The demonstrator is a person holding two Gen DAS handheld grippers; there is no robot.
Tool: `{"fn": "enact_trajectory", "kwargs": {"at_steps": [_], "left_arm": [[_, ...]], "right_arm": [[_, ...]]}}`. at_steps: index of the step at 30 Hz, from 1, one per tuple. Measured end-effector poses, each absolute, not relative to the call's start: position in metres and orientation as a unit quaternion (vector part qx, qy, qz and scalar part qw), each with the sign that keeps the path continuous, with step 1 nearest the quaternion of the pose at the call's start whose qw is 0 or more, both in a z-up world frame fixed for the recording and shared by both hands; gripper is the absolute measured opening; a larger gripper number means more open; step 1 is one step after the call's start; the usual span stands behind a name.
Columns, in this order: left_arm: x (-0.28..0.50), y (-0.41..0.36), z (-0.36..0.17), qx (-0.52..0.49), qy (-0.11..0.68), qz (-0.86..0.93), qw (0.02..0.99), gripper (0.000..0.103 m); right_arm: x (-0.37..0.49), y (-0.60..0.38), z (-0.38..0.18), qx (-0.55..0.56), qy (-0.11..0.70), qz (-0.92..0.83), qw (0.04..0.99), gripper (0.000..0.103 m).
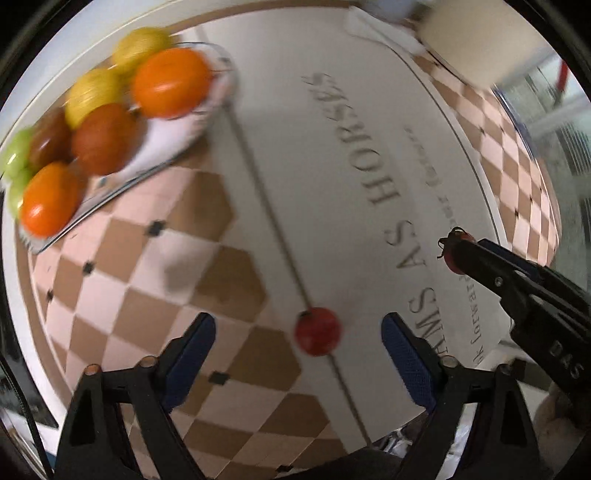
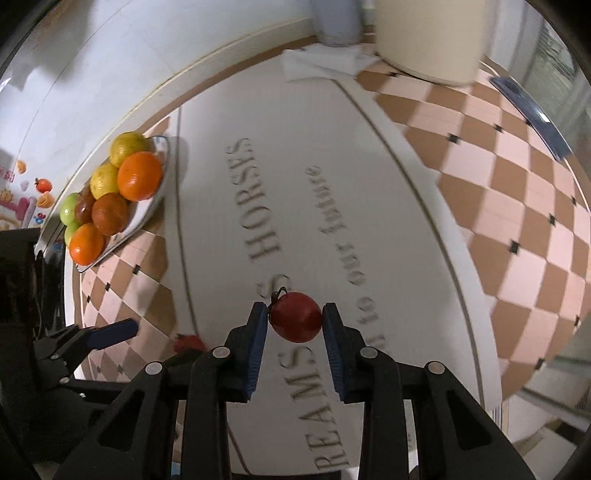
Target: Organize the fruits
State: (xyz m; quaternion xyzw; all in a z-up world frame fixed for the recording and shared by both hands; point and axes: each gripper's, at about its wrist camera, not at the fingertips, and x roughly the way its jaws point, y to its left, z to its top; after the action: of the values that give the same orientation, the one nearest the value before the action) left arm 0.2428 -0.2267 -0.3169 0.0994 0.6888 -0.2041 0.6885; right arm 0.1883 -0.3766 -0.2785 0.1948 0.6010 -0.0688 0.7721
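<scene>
My right gripper [image 2: 295, 317] is shut on a small red tomato [image 2: 296, 316] with a dark stem, held above the white mat; it also shows in the left wrist view [image 1: 453, 254] at the right. My left gripper [image 1: 297, 332] is open, its blue pads either side of a second red tomato [image 1: 317, 336] that lies on the mat's border line; that tomato shows blurred in the right wrist view [image 2: 189, 342]. A glass plate [image 2: 149, 212] at the far left holds oranges, lemons, green and brown fruits.
A white mat [image 2: 295, 155] with grey lettering covers a checkered tablecloth [image 2: 509, 173]. A cream container [image 2: 428, 37], a grey-blue vessel [image 2: 336, 22] and a white cloth [image 2: 321, 62] stand at the far edge. A wall runs behind the plate.
</scene>
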Motion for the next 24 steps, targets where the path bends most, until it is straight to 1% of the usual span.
{"fn": "enact_trajectory", "kwargs": {"at_steps": [1,3,4,5,8,14,19,24], "left_arm": [[0.241,-0.232,-0.320,0.106,0.690,-0.209,0.685,0.072],[0.240,-0.238,-0.327,0.110,0.693,-0.215,0.679,0.050],[0.239,-0.240,-0.330,0.112,0.694,-0.216,0.678,0.045],[0.238,-0.242,-0.331,0.113,0.694,-0.216,0.678,0.038],[0.238,-0.242,-0.335,0.115,0.689,-0.214,0.683,0.027],[0.246,-0.225,-0.324,0.095,0.682,-0.209,0.694,0.027],[0.269,-0.193,-0.281,0.050,0.658,-0.199,0.724,0.027],[0.313,-0.143,-0.247,-0.019,0.645,-0.162,0.747,0.027]], "right_arm": [[0.185,-0.378,-0.279,0.196,0.601,-0.072,0.772,0.033],[0.182,-0.379,-0.281,0.199,0.601,-0.074,0.770,0.033],[0.181,-0.379,-0.281,0.200,0.601,-0.074,0.770,0.033],[0.180,-0.379,-0.281,0.199,0.602,-0.073,0.770,0.033],[0.182,-0.374,-0.281,0.197,0.603,-0.067,0.770,0.033],[0.197,-0.365,-0.266,0.194,0.589,-0.045,0.783,0.033],[0.223,-0.350,-0.245,0.209,0.563,-0.002,0.799,0.033],[0.268,-0.322,-0.247,0.250,0.550,0.069,0.794,0.033]]}}
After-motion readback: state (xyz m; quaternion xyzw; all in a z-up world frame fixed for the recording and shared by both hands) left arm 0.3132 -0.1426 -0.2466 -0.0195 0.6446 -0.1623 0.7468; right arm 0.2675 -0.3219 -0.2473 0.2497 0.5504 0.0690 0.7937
